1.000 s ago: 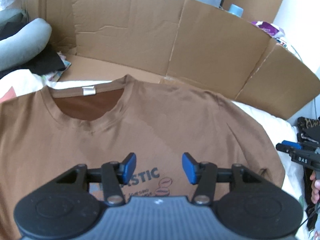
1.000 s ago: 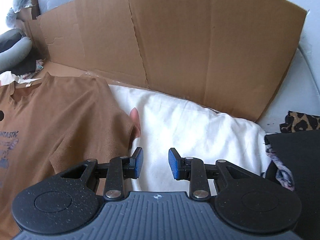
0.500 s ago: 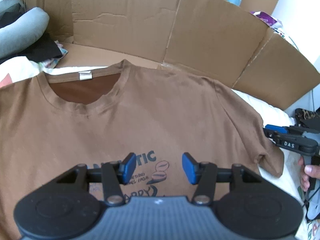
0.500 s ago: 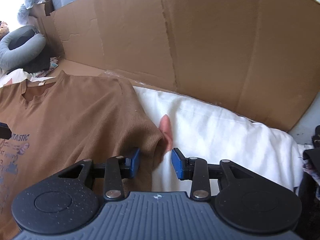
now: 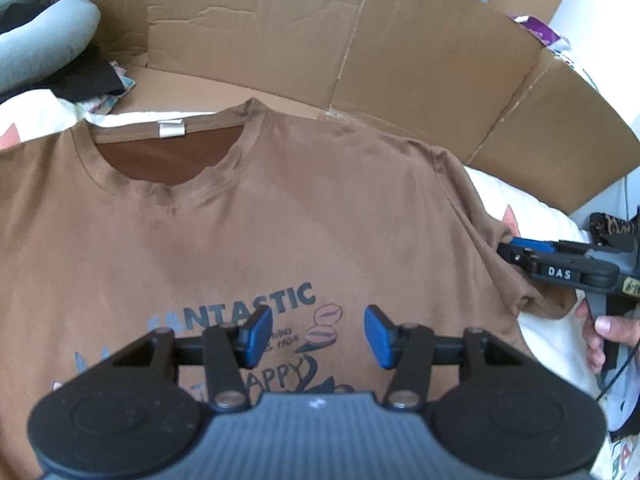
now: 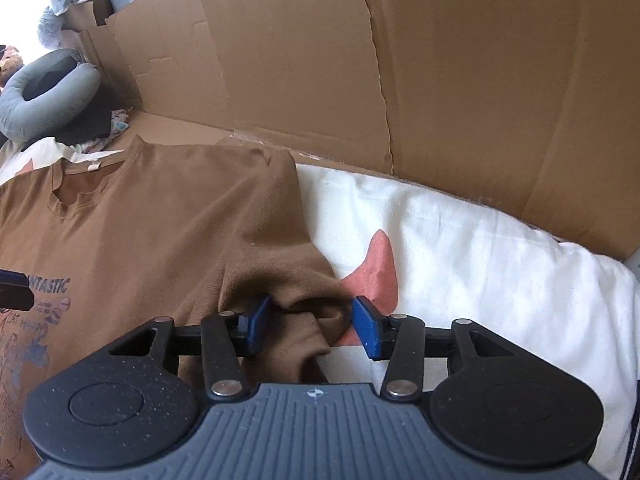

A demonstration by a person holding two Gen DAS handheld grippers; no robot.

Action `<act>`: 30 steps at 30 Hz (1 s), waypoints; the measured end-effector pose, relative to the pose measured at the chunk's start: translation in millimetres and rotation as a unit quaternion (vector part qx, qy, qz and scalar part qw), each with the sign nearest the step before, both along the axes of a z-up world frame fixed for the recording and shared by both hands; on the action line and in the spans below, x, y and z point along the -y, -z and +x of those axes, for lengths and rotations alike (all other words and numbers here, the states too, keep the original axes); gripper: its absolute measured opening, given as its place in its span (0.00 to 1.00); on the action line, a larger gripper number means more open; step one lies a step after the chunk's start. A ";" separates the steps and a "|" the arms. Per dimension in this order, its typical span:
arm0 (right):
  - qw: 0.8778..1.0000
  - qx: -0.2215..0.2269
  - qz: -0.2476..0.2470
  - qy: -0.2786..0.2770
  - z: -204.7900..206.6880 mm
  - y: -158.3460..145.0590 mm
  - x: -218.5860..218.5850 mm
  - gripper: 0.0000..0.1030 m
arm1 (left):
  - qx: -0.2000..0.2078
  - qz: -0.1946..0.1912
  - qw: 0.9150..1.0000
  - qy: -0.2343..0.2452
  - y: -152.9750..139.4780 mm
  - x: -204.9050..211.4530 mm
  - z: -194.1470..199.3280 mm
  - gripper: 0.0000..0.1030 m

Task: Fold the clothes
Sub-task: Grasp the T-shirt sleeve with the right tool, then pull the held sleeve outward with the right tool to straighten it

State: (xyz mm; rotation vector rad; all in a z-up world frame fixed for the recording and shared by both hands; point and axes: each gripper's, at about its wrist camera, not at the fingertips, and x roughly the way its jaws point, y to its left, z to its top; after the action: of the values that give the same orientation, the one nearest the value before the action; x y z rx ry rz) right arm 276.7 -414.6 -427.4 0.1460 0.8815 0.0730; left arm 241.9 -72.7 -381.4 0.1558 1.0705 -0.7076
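A brown T-shirt (image 5: 280, 220) with a blue "FANTASTIC" print lies face up and flat on a white blanket (image 6: 480, 260). My left gripper (image 5: 318, 332) hovers open above the chest print, with nothing between its pads. My right gripper (image 6: 310, 322) is at the shirt's right sleeve (image 6: 304, 304). Its jaws are opening, and the bunched sleeve end lies between them without being clamped. In the left wrist view the right gripper (image 5: 516, 250) shows at the sleeve (image 5: 532, 296), held by a person's hand (image 5: 608, 328).
A cardboard wall (image 6: 440, 80) stands behind the blanket and bends around the right side (image 5: 560, 140). A grey neck pillow (image 6: 48, 96) and dark clothes (image 5: 92, 80) lie at the back left. A leopard-print item (image 5: 612, 224) sits at the right edge.
My right gripper has moved left from over the white blanket onto the sleeve end, and its jaws have widened. The left gripper has stayed open over the print.
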 end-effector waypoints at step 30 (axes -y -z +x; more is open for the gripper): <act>0.992 0.061 -0.109 0.029 -6.8 -66.4 8.4 0.07 | -0.006 -0.006 1.000 -0.001 1.8 5.6 -0.6 0.53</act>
State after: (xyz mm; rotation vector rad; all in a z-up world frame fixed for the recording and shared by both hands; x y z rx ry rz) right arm 269.9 -423.0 -361.1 -0.0367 0.7570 -0.0686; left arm 241.3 -78.3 -383.2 0.1391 1.0780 -0.7142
